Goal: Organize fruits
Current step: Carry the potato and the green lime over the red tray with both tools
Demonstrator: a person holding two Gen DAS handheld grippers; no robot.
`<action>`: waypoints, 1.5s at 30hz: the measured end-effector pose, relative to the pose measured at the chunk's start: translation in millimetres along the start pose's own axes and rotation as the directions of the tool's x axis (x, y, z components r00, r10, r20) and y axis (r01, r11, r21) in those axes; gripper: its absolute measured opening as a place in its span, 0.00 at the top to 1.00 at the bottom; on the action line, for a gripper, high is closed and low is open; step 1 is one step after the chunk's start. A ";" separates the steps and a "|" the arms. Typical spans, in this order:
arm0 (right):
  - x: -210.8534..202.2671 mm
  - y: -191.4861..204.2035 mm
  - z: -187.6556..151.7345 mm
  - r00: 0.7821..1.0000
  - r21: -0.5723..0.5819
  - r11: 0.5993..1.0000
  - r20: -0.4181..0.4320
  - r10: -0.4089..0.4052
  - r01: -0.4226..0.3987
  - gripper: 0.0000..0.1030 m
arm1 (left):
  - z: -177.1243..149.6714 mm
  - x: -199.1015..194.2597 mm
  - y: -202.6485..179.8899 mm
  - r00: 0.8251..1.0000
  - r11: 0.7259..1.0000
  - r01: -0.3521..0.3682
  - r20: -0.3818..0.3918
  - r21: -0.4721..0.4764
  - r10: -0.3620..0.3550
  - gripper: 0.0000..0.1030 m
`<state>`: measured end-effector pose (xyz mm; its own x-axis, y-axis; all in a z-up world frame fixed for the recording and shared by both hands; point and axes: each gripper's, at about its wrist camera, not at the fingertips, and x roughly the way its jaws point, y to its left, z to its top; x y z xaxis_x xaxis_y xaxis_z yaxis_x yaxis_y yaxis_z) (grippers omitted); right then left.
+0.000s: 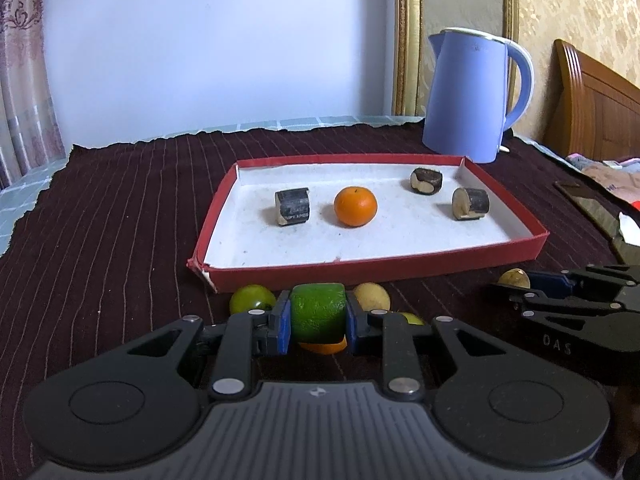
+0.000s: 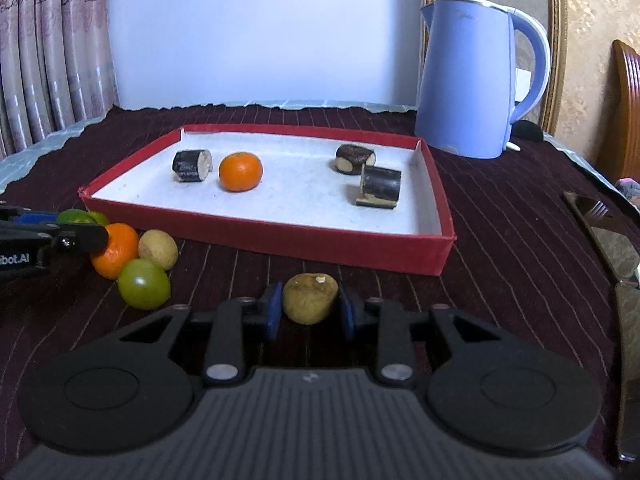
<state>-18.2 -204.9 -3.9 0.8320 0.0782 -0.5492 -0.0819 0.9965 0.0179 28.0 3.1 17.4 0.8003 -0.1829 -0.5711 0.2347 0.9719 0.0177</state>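
In the lower middle of the left wrist view, the left gripper (image 1: pixel 318 318) pinches a round green lime-like fruit (image 1: pixel 318 312) between its blue pads, just in front of the shallow red cardboard tray with a white floor (image 1: pixel 372 270). In the lower middle of the right wrist view, the right gripper (image 2: pixel 310 306) pinches a small brownish-yellow round fruit (image 2: pixel 310 298) near the tray's front wall. Inside the tray, centre frame, lie an orange mandarin (image 1: pixel 355 206) and three dark stubby cane pieces (image 1: pixel 292 206), with a lavender-blue plastic kettle (image 1: pixel 472 96) at the upper right.

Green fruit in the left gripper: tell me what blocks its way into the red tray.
Only the red cardboard tray's low front wall stands ahead of the round green fruit; it must go over that. Bare floor lies behind the wall.
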 end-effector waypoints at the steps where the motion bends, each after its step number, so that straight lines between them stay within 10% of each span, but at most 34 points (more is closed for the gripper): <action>1: -1.3 0.3 1.2 1.000 -0.001 1.000 0.007 -0.003 0.003 0.73 | 1.3 0.4 -1.5 1.000 1.000 -0.002 0.001 -0.002 0.002 0.75; 45: -3.2 -3.2 48.9 0.994 -0.005 1.000 0.102 -0.026 0.027 0.72 | 42.5 43.0 -29.8 0.989 0.989 -0.149 0.000 0.010 0.149 0.75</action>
<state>6.3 -206.9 38.6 0.8855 0.0551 -0.4614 -0.0627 0.9980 -0.0012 78.9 -40.0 27.2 0.8261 -0.0364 -0.5623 0.1185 0.9868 0.1102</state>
